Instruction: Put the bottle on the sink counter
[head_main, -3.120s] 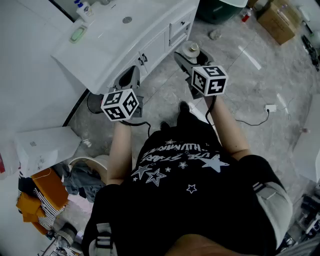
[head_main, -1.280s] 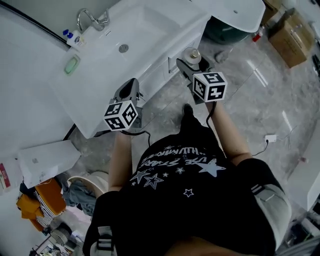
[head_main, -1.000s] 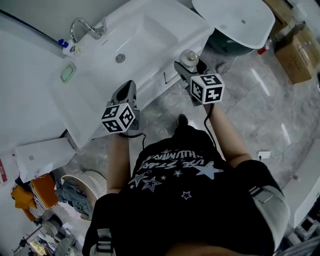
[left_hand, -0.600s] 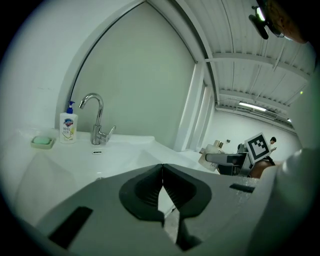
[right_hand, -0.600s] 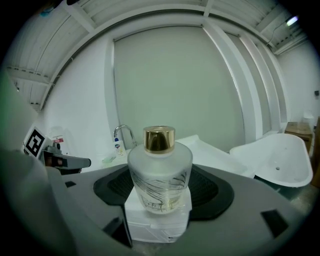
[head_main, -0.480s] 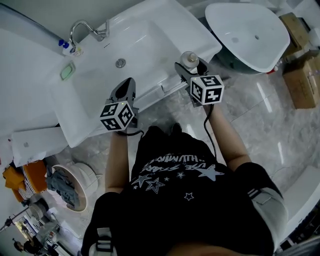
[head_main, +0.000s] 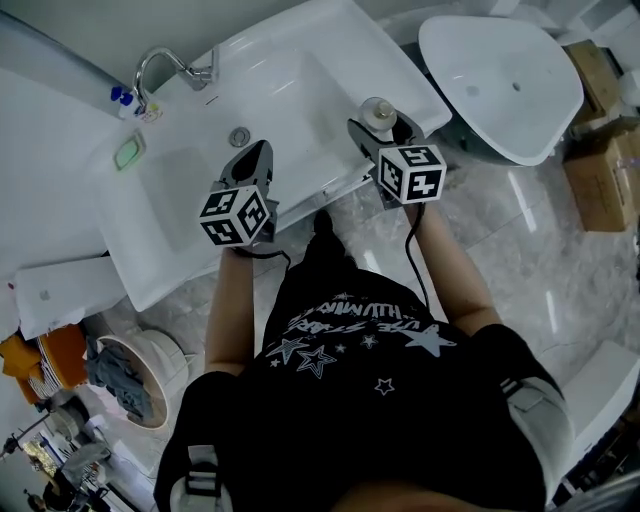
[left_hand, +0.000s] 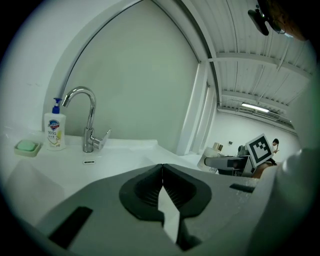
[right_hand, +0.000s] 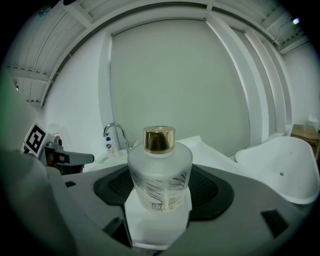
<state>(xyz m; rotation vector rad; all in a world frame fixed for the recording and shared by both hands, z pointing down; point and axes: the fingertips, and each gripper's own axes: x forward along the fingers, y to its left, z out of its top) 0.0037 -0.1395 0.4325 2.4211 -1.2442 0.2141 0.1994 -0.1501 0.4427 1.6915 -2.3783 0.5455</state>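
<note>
A frosted glass bottle (right_hand: 160, 172) with a gold cap stands upright between the jaws of my right gripper (right_hand: 160, 202), which is shut on its body. In the head view the bottle (head_main: 378, 113) and right gripper (head_main: 383, 126) hang over the front right corner of the white sink counter (head_main: 405, 75). My left gripper (head_main: 251, 155) is over the counter's front edge, near the basin's drain (head_main: 238, 136). In its own view the left gripper (left_hand: 162, 172) is shut, with nothing between the jaws.
A chrome faucet (head_main: 165, 65), a soap bottle (left_hand: 54, 130) and a green soap dish (head_main: 128, 152) sit at the back left of the counter. A separate white oval basin (head_main: 500, 70) stands to the right. Cardboard boxes (head_main: 600, 170) lie on the marble floor.
The person has stepped up to the sink. Both grippers moved from beside the cabinet front to over the counter's front edge, the right one still carrying the bottle.
</note>
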